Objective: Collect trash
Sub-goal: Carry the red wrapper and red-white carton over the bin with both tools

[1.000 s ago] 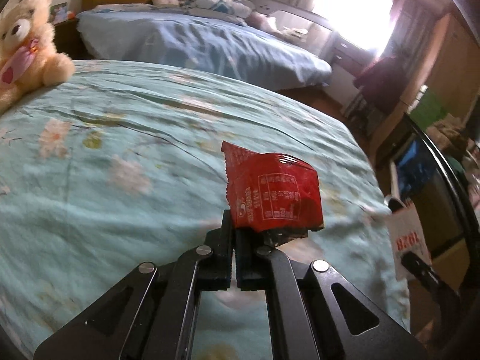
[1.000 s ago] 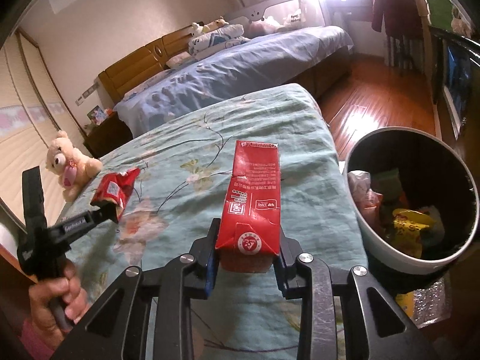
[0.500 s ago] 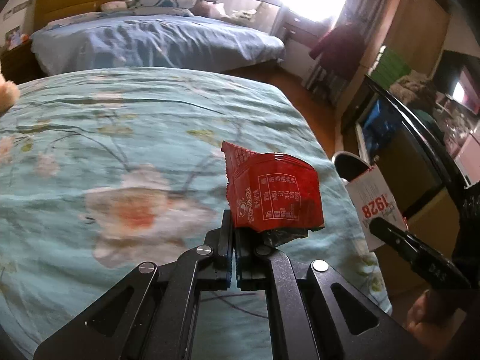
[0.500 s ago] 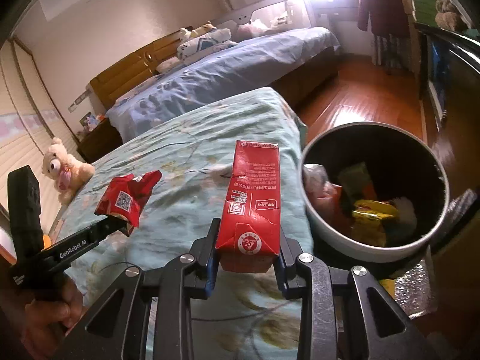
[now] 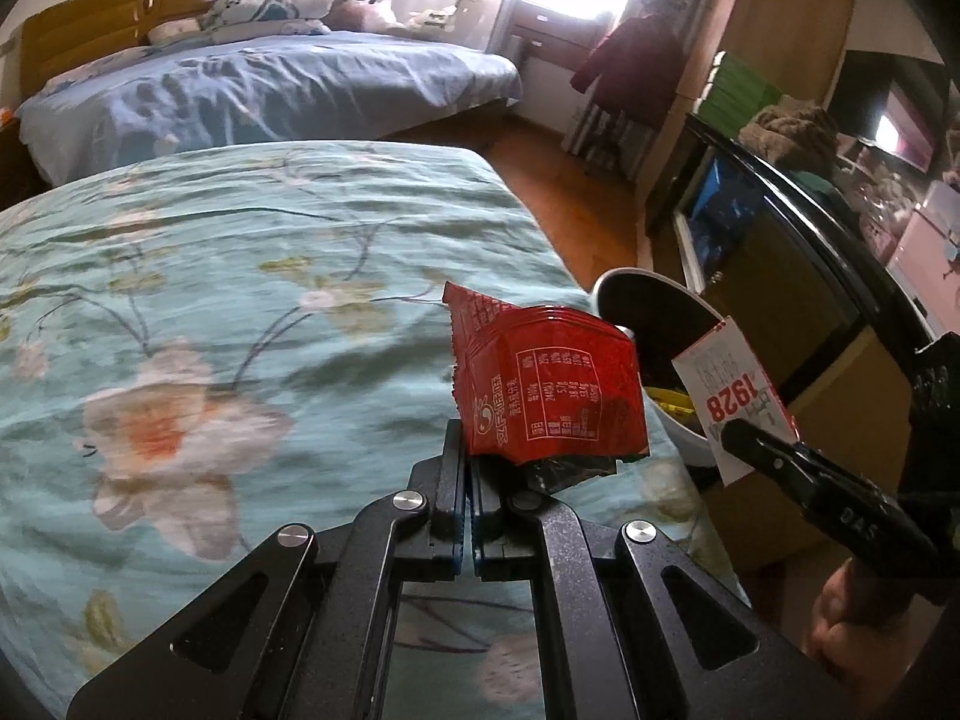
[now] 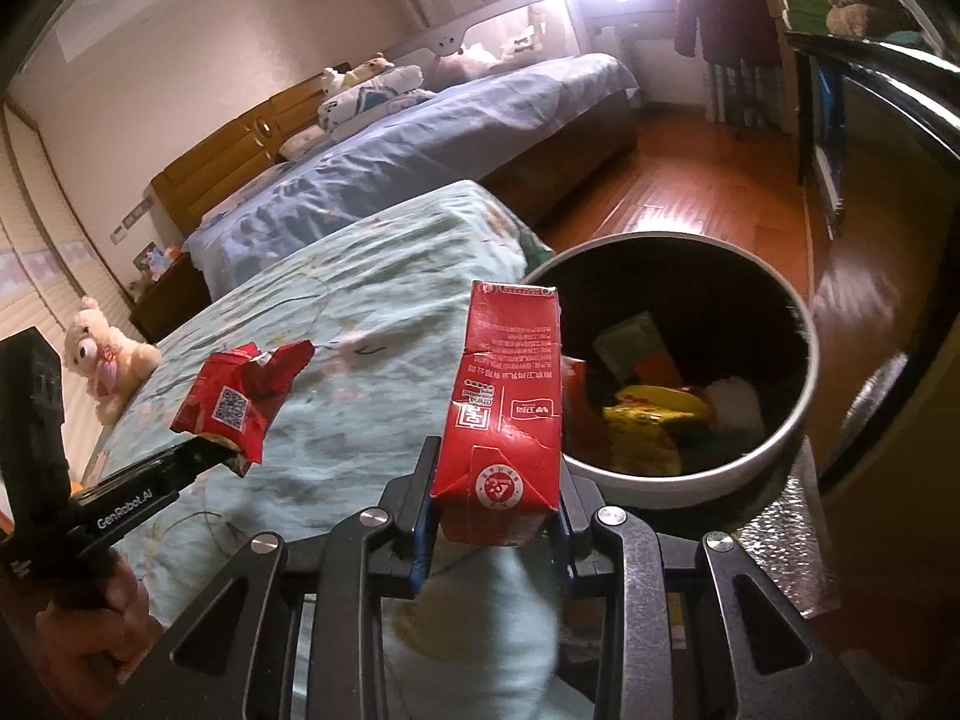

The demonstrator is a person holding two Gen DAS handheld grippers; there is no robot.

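My left gripper (image 5: 468, 468) is shut on a crumpled red snack wrapper (image 5: 543, 381) and holds it above the bed's right edge; it also shows in the right wrist view (image 6: 240, 402). My right gripper (image 6: 495, 510) is shut on a red milk carton (image 6: 504, 402), held upright just left of the round bin (image 6: 792, 420). The bin holds several pieces of trash (image 6: 654, 414). In the left wrist view the carton (image 5: 732, 396) and bin (image 5: 654, 300) sit to the right of the wrapper.
The bed has a teal floral cover (image 5: 240, 300). A teddy bear (image 6: 102, 354) sits at its far end. A second bed with blue bedding (image 6: 420, 144) stands behind. A dark cabinet (image 5: 780, 252) and wooden floor (image 6: 720, 180) lie to the right.
Both grippers have moved right toward the bin with their loads. The bin now looms larger in the right wrist view and has come into the left wrist view.
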